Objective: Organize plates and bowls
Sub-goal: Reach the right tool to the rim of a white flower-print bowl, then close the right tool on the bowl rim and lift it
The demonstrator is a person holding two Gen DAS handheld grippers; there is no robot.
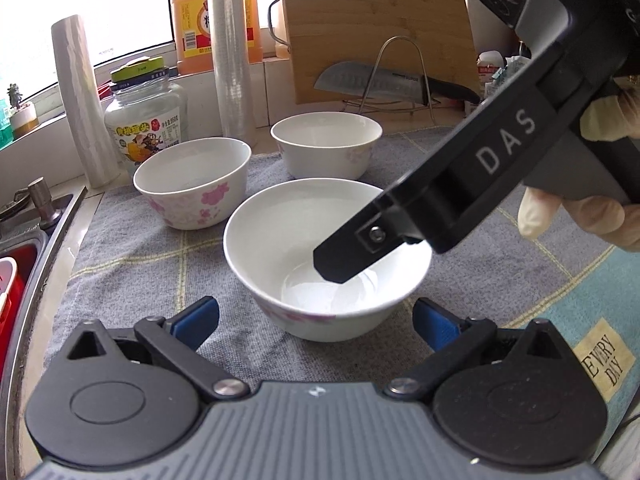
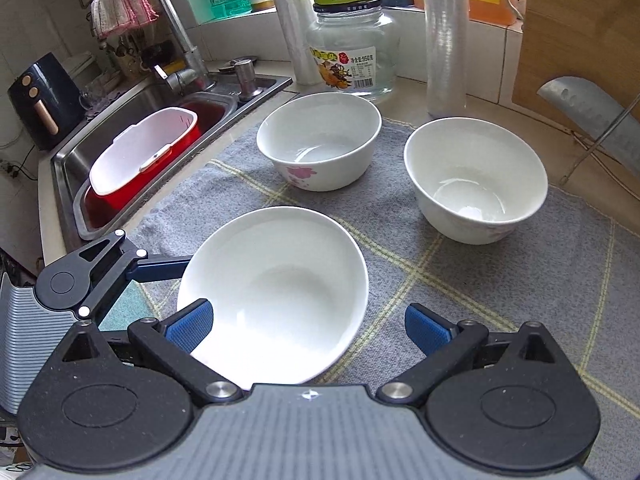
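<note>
Overhead, 3 bowls (image 2: 320, 140) on grey mat (image 2: 460, 300) beside sink (image 2: 132, 116)

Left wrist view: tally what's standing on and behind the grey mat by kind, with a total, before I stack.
White bowls on the mat: 3, near, left, far
Plastic wrap rolls: 2, left, right
Glass jar: 1
Orange bottle: 1
Cutting board: 1
Knife: 1
Total: 9

three white floral bowls (image 2: 276, 292), upright, apart
</note>
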